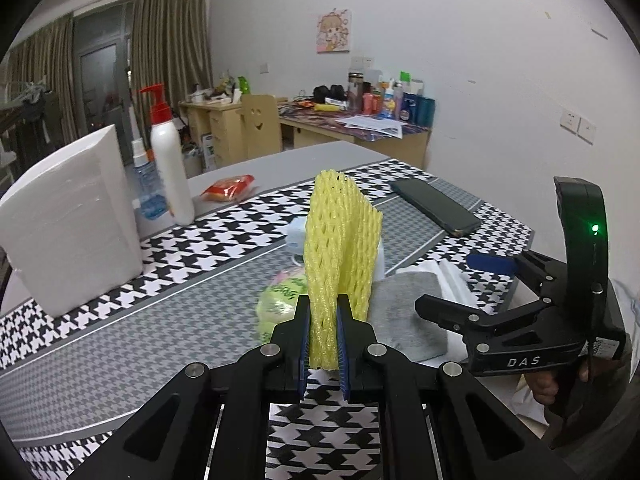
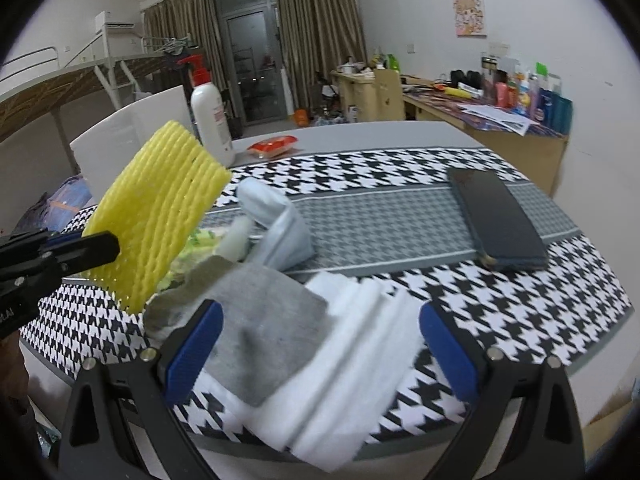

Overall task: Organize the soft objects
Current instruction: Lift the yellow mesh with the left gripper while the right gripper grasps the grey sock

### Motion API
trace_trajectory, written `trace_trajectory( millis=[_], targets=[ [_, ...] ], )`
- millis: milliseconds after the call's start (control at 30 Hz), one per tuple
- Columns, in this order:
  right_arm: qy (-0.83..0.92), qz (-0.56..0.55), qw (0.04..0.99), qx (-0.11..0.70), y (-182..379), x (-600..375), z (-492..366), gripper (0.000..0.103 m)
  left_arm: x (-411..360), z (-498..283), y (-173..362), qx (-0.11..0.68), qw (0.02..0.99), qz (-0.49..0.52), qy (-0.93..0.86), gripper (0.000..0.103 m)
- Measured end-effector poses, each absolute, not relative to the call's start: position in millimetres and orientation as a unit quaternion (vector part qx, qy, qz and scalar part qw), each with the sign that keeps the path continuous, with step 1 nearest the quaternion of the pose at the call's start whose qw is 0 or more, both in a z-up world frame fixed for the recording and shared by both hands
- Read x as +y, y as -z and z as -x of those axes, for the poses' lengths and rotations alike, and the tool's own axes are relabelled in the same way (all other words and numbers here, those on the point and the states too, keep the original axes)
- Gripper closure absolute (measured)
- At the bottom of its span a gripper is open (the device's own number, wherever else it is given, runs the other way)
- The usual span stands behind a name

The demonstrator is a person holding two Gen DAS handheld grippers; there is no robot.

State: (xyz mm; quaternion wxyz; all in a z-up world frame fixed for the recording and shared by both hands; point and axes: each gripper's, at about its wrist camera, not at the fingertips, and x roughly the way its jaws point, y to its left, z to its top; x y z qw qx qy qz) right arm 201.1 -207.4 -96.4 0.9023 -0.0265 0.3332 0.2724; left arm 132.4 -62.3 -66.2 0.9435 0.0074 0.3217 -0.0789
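Left claw (image 1: 323,320) pinched tight on yellow foam net (image 1: 338,240), lifted upright above the table (image 2: 400,208). Right claw (image 2: 320,356) spread wide, empty, over grey cloth (image 2: 268,320) and white foam (image 2: 352,344) beside the net, near the table's front edge.

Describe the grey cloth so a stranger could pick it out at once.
On the houndstooth tablecloth, look at the soft pile near the table's front edge. The grey cloth lies flat there, overlapping the white folded foam sheet. It is the pile's only plain grey piece.
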Motion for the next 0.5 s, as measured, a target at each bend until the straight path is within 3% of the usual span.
trace_trajectory(
  millis=[300, 500],
  targets=[
    [-0.32, 0.023, 0.881, 0.348, 103, -192, -210, 0.011, -55, -133, 68, 0.328, 0.942, -0.005, 0.069, 0.091],
    [-0.338, 0.029, 0.859, 0.382, 112, -183, -210, 0.039, -53, -135, 70, 0.332, 0.941, 0.0, 0.067, 0.091]
  ],
)
